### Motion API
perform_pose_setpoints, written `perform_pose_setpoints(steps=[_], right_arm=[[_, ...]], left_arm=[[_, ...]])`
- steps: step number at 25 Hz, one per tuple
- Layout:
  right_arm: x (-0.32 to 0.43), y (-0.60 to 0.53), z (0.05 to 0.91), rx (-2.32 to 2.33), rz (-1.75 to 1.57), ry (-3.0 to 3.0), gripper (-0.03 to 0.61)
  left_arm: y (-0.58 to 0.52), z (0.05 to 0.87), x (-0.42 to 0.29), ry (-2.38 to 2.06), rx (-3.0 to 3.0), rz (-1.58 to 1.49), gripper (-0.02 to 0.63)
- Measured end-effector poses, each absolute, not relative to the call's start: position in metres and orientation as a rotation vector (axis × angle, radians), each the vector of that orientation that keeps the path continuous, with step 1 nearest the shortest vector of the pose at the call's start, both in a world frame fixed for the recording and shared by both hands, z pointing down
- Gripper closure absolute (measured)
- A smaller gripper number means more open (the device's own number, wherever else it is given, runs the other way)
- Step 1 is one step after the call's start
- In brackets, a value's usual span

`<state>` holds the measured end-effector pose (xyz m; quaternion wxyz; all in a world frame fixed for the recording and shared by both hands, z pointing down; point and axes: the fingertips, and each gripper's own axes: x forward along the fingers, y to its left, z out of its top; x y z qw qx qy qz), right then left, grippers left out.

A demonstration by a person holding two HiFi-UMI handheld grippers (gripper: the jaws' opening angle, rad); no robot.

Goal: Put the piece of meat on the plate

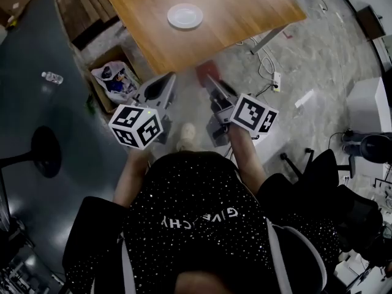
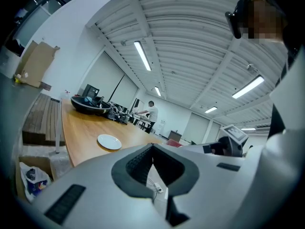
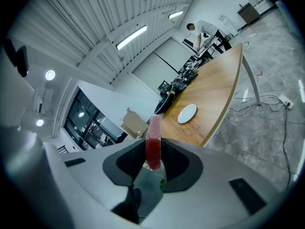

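A white plate (image 1: 185, 16) lies on the wooden table (image 1: 239, 17), well ahead of both grippers; the same plate (image 2: 109, 141) (image 3: 187, 113) shows in both gripper views. A red slab of meat (image 3: 153, 144) stands upright between the jaws of my right gripper (image 3: 153, 156), which is shut on it. From the head view the meat (image 1: 205, 70) pokes out past the right gripper (image 1: 214, 87), short of the table's near edge. My left gripper (image 1: 160, 90) (image 2: 152, 159) is held beside it, its jaws closed together with nothing in them.
A cardboard box with a bag (image 1: 115, 78) sits on the floor left of the table. A water bottle (image 1: 52, 77) lies further left. Cables and a power strip (image 1: 275, 78) trail on the floor at right. A dark bowl-shaped object (image 2: 90, 105) and a person (image 2: 150, 113) are at the table's far end.
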<state>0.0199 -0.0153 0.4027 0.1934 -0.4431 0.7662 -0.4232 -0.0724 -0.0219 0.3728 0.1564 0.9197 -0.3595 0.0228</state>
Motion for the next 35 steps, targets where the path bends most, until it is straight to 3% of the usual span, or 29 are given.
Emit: perform_pose_setpoints(steps=[35], right_arm=[[0.049,-0.108,0.401,-1.179,-1.142,2.251,0.477]], left_arm=[[-0.129,0.381,-0.058,-1.07,2.586,0.039,0.604]])
